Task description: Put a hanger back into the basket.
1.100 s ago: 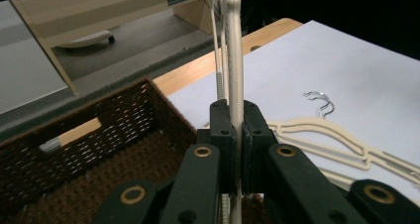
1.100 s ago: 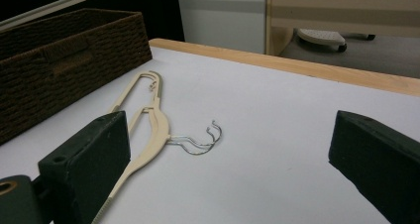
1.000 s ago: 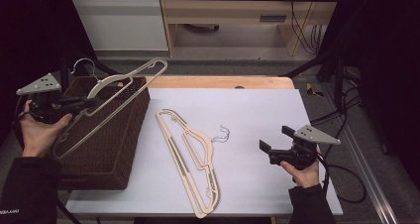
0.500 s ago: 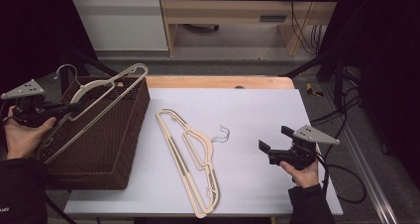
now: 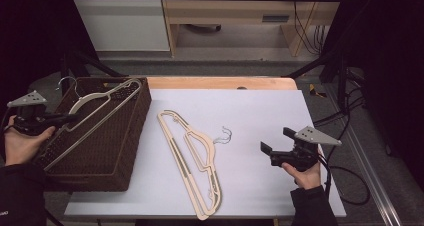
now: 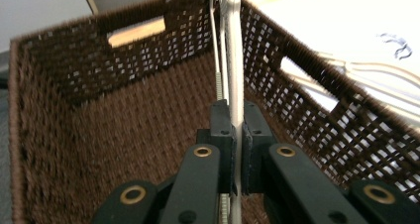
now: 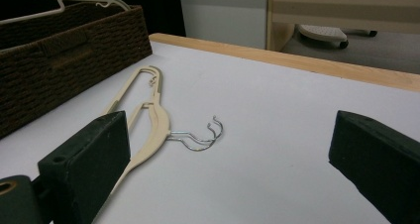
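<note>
Left gripper (image 5: 67,118), clamped on a cream hanger (image 5: 102,98), has sunk toward the frame's lower left, bringing the hanger low over the wicker basket (image 5: 127,158), so release seems near.

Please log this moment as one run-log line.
left gripper: shut on hanger over wicker basket | right gripper: open | two hangers: on table

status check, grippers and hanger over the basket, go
Left gripper shut on cream hanger, over brown basket. Right gripper open, idle. Two hangers on table. Nothing in the way.
</note>
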A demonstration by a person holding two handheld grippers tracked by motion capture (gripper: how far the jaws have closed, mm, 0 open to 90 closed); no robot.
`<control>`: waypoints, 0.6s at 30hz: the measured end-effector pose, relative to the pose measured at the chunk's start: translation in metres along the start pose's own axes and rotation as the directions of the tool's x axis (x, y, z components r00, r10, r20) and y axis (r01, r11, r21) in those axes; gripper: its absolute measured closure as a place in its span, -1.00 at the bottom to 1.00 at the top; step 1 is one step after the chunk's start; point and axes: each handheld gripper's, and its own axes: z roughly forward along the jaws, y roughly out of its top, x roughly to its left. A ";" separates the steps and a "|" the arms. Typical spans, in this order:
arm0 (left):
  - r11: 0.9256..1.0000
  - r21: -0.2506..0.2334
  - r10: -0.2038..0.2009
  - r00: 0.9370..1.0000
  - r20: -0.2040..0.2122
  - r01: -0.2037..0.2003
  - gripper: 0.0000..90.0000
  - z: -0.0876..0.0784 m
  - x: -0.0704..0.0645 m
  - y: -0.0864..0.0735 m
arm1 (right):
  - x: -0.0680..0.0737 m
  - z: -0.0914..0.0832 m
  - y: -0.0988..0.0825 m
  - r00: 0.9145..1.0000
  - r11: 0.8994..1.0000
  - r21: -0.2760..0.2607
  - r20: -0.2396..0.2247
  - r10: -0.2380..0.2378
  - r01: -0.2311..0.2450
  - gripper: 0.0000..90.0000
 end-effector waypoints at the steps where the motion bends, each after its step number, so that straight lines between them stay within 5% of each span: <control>1: 1.000 0.004 -0.008 1.000 0.002 0.008 0.92 0.005 0.000 -0.005 | 0.000 0.000 0.000 1.000 1.000 -0.001 -0.002 0.004 -0.004 -0.94; 14: 0.996 0.073 -0.058 0.998 -0.001 0.058 0.92 0.035 -0.003 -0.024 | 0.001 0.000 0.000 1.000 1.000 0.001 0.002 0.001 -0.001 -0.94; 18: 0.991 0.106 -0.084 0.996 -0.036 0.087 0.91 0.039 0.000 -0.030 | 0.001 0.001 -0.001 1.000 1.000 0.005 0.001 0.003 -0.003 -0.94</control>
